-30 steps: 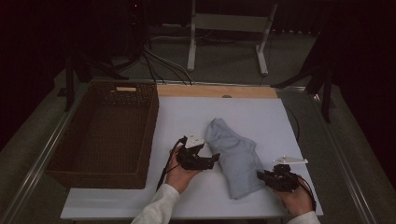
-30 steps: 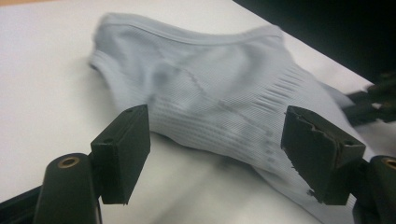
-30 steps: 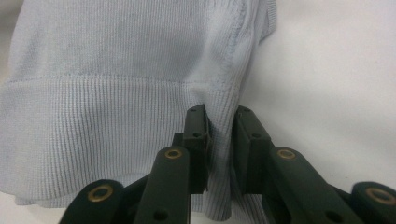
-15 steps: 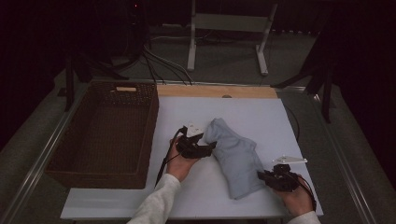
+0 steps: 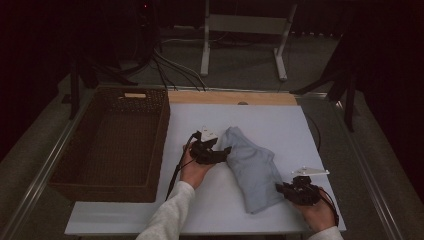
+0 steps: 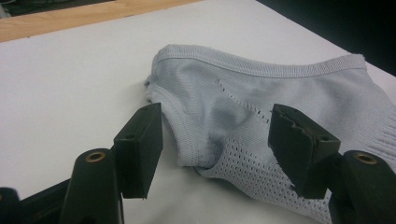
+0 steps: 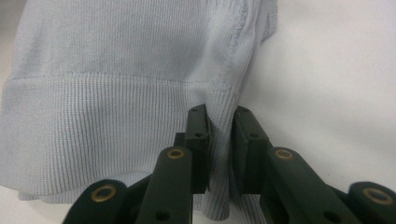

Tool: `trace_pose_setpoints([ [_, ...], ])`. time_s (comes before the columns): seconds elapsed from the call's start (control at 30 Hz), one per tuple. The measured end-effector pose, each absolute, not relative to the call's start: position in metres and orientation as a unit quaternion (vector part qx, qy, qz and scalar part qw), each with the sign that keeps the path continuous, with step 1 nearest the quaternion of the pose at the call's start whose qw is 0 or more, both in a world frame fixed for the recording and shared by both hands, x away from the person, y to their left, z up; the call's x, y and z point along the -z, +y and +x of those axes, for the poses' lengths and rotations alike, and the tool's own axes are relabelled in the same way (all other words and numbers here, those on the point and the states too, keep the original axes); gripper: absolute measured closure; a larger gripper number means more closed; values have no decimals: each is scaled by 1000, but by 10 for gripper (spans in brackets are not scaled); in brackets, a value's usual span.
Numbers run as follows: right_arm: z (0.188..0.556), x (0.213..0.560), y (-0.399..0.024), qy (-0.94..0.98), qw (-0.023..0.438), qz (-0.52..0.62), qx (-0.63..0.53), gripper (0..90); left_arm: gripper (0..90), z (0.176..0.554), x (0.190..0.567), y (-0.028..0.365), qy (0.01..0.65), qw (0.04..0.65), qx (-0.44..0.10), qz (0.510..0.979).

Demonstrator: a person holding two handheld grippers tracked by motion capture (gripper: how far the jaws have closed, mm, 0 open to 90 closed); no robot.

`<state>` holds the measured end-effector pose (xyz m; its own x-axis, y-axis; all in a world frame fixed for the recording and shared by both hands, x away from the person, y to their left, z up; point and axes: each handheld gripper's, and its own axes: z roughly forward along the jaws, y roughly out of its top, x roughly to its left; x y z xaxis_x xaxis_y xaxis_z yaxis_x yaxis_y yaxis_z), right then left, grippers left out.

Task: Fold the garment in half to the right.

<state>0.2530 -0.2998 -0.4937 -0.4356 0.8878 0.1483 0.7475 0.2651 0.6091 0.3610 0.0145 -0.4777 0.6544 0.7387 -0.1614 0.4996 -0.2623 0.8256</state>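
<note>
Since a second ago, left gripper [image 5: 223,151] slid along the garment's left edge toward its far end, jaws closing as it went; right gripper [image 5: 281,188] unmoved at the near right corner. Now: left gripper half spread, its pads [image 6: 140,147] standing either side of a folded seam of the pale blue knit garment [image 5: 252,167] without pressing on it, as seen in the left gripper view. Right gripper pressed nearly together, pinching a ribbed hem edge [image 7: 222,140] between its jaws, clear in the right gripper view. Garment lying on the white counter [image 5: 280,125], roughly in the middle right part, well apart from the brown wicker basket [image 5: 65,167] that stands on the left with nothing visible inside. Judging from the layout: already folded into a narrow strip, so some folding appears done; one end secured, second grip at the other end not yet made. Probably left: closing the left gripper on the seam, then a further fold or a lift across into the basket; neither started. Long axis running diagonally, from the far end near the left gripper down to the near end by the right gripper, tilted rightward toward the person. Ribbed hem at the near end; mesh panel and bound edges [image 6: 261,67] at the far end. Lying flat, slightly rumpled, not hanging over any edge.
</note>
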Motion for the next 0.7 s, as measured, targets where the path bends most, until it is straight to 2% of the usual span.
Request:
trace_pose_setpoints([
  [0.47, 253, 494, -300, 787, 112, 519, -313, 785, 346, 373, 486, 14, 405, 454, -129, 783],
  [0.7, 253, 493, -300, 787, 112, 519, -315, 785, 368, 379, 494, 13, 416, 439, -131, 785],
])
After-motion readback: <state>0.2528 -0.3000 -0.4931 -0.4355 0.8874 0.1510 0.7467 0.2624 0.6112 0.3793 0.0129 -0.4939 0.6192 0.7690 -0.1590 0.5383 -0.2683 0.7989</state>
